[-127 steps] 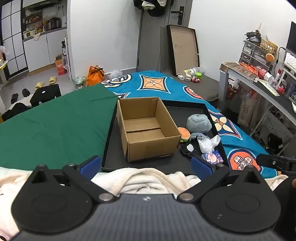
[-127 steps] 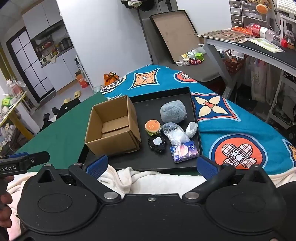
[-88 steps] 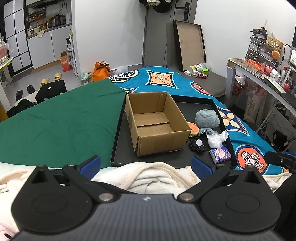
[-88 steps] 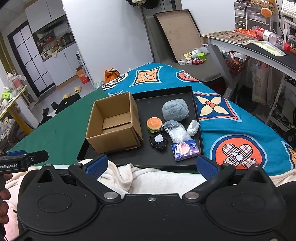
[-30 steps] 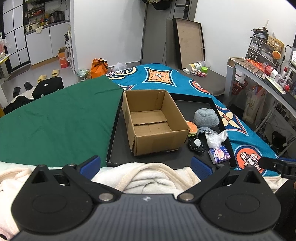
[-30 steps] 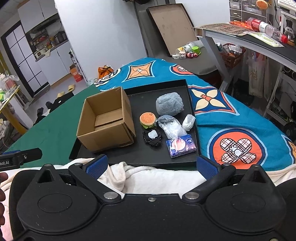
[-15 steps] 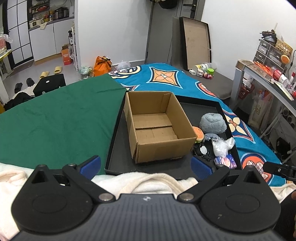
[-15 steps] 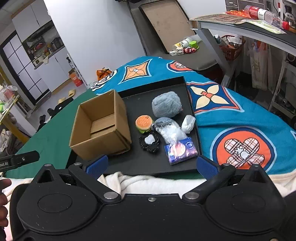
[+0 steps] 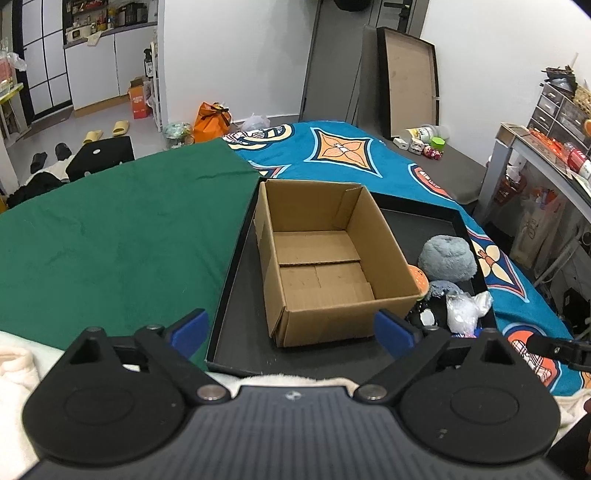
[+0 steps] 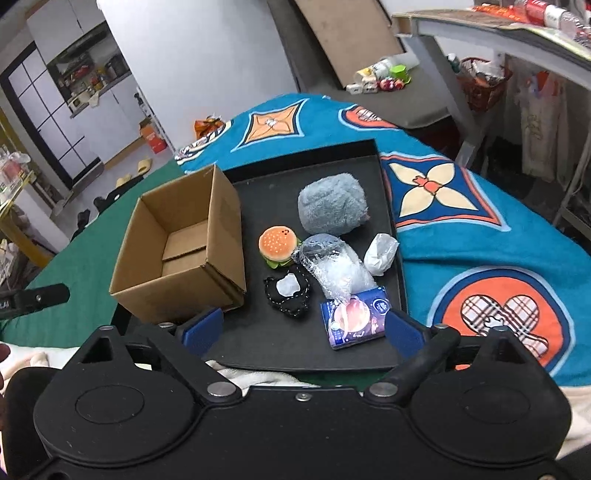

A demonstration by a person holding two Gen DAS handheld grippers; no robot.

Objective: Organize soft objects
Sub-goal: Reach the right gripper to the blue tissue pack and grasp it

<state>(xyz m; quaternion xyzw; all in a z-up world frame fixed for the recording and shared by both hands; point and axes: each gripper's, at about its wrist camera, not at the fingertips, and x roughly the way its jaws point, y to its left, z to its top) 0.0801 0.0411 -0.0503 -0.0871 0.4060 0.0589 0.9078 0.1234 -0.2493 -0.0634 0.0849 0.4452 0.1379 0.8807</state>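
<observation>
An empty open cardboard box (image 9: pixel 325 266) (image 10: pixel 181 243) stands on a black tray (image 9: pixel 236 332) (image 10: pixel 273 339). To its right on the tray lie a grey fluffy plush (image 10: pixel 332 208) (image 9: pixel 447 258), a burger toy (image 10: pixel 277 244), a black pouch with a white patch (image 10: pixel 290 291), a clear plastic bag (image 10: pixel 334 267), a small white bag (image 10: pixel 380 254) and a blue tissue pack (image 10: pixel 356 319). My left gripper (image 9: pixel 291 328) is open and empty just before the box's near wall. My right gripper (image 10: pixel 303 326) is open and empty over the tray's near edge, by the tissue pack.
The tray lies on a bed with a green sheet (image 9: pixel 110 240) and a blue patterned cover (image 10: pixel 480 236). A white fleece blanket (image 9: pixel 288 378) lies at the near edge. A desk (image 10: pixel 498 33) stands to the right. A framed board (image 9: pixel 406 81) leans on the far wall.
Both grippers have moved forward and lower toward the tray; the box and the soft things look larger. Nothing on the tray has moved. Both stay open.
</observation>
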